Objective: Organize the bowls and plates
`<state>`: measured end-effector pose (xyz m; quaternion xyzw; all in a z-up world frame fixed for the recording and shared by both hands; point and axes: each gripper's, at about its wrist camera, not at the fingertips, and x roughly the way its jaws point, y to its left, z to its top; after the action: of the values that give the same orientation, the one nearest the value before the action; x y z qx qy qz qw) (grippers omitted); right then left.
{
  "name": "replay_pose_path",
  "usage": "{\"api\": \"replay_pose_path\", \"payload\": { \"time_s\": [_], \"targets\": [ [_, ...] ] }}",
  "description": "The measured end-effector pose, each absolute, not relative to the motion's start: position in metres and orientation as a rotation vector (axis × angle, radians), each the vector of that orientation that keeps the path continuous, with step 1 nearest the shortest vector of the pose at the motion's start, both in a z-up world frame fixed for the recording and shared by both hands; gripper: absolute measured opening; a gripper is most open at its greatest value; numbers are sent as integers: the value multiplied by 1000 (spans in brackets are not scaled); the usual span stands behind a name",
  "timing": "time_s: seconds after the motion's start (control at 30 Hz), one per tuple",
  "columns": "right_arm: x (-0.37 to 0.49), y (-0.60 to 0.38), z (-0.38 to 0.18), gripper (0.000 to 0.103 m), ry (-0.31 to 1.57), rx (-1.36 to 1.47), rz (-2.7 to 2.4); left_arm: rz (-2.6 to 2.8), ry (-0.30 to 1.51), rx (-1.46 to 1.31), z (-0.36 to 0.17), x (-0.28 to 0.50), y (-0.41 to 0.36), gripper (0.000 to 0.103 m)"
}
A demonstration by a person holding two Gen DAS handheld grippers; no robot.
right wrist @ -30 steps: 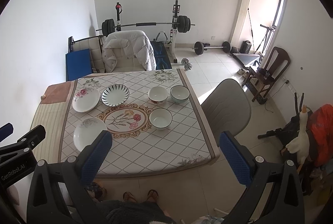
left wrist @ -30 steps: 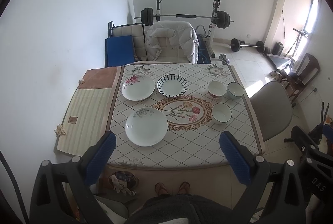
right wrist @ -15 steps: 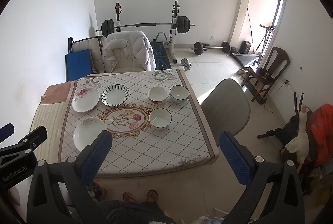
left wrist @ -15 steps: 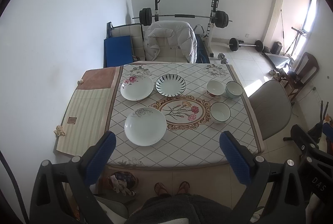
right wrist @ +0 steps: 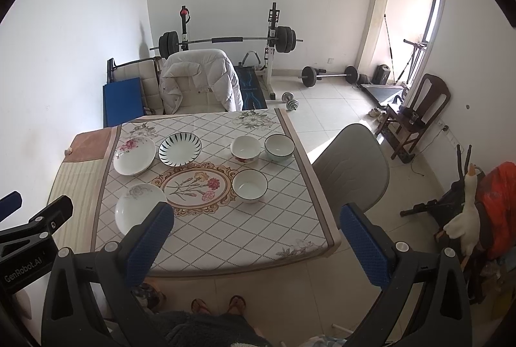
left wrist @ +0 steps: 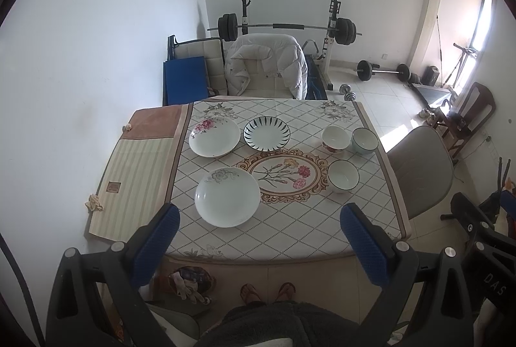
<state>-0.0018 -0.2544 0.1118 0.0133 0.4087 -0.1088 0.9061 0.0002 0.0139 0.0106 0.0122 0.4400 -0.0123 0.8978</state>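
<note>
Three plates lie on the left half of the table: a white plate (left wrist: 227, 197) nearest me, a pink-flowered plate (left wrist: 214, 141) behind it, and a dark-striped plate (left wrist: 266, 133) beside that one. Three bowls stand on the right half: a white bowl (left wrist: 343, 176) in front, a red-patterned bowl (left wrist: 335, 137) and a pale green bowl (left wrist: 364, 140) behind. The same dishes show in the right wrist view, with the white bowl (right wrist: 250, 185) nearest. My left gripper (left wrist: 258, 234) and right gripper (right wrist: 254, 237) both stand open, high above the table's near edge, holding nothing.
The table (left wrist: 290, 234) has a diamond-pattern cloth and a striped extension (left wrist: 135, 172) on its left. A grey chair (left wrist: 419, 169) stands at the right side, a chair with a white jacket (left wrist: 267, 66) behind. A barbell rack (left wrist: 287, 27) and weights fill the back. My feet (left wrist: 267, 292) are below.
Both views have shifted slightly; the table and dishes sit a little differently in frame. No dish has moved and both grippers stay open.
</note>
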Motion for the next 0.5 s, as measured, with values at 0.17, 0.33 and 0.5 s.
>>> {"api": "replay_pose_path", "payload": {
  "time_s": [0.17,0.33,0.5],
  "targets": [
    [8,-259,105,103,853,52,-223,-7,925,12,4,12,21,101],
    [44,-264,69,103,914,94,-158,57,958,-37,-26,45,46,101],
    [110,-248,1,103,1026,101,-18,176,1030,-25,-82,88,81,101]
  ]
}}
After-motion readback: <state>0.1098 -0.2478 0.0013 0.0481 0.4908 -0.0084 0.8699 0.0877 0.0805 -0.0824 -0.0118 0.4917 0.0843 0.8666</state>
